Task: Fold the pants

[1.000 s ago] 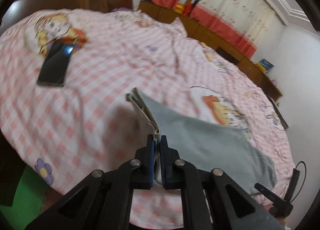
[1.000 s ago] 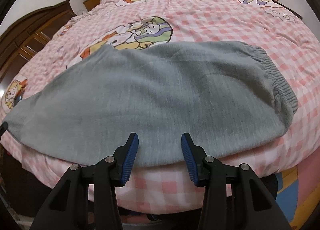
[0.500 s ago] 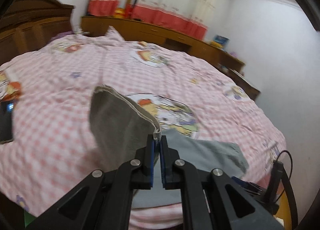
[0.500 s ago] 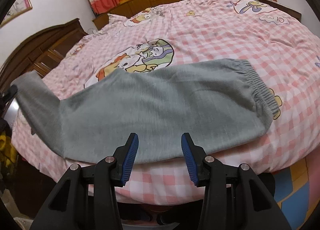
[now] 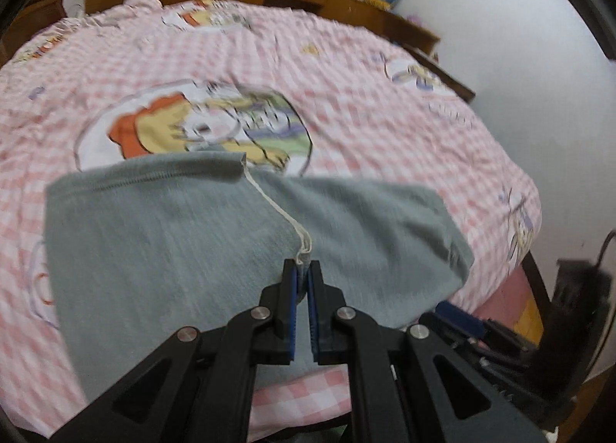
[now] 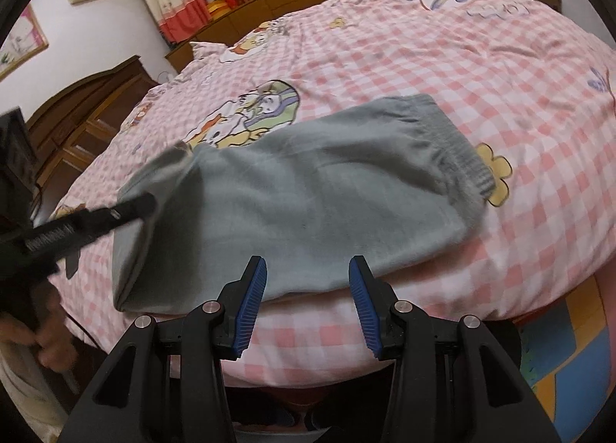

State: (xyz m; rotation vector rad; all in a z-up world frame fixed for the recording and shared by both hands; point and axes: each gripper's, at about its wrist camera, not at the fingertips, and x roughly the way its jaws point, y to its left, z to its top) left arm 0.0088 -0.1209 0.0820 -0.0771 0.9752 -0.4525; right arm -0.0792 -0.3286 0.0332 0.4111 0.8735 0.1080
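Pinching the hem of the pants (image 5: pixel 215 243), the left gripper (image 5: pixel 303 269) is clamped on cloth at its fingertips. Pants lie doubled over on the bed (image 6: pixel 442 58), near its front edge. Right gripper (image 6: pixel 308 281) hovers spread apart, empty, just before the pants' near edge.

Item: grey pants (image 6: pixel 308 208), soft fleece-type fabric, on pink check bedding. Lies crosswise directly ahead of right gripper (image 6: pixel 308 285), near edge just beyond its tips, no contact. Elastic ribbed waistband (image 6: pixel 458 150) at far right, flat. Leg end is doubled over the body; upper layer raised, w/ hem (image 5: pixel 154 175) visible ahead-left of left gripper (image 5: pixel 303 273). Hem corner pinched in that gripper's tips. Fabric partly blurred in left view; fold alignment can't be confirmed.
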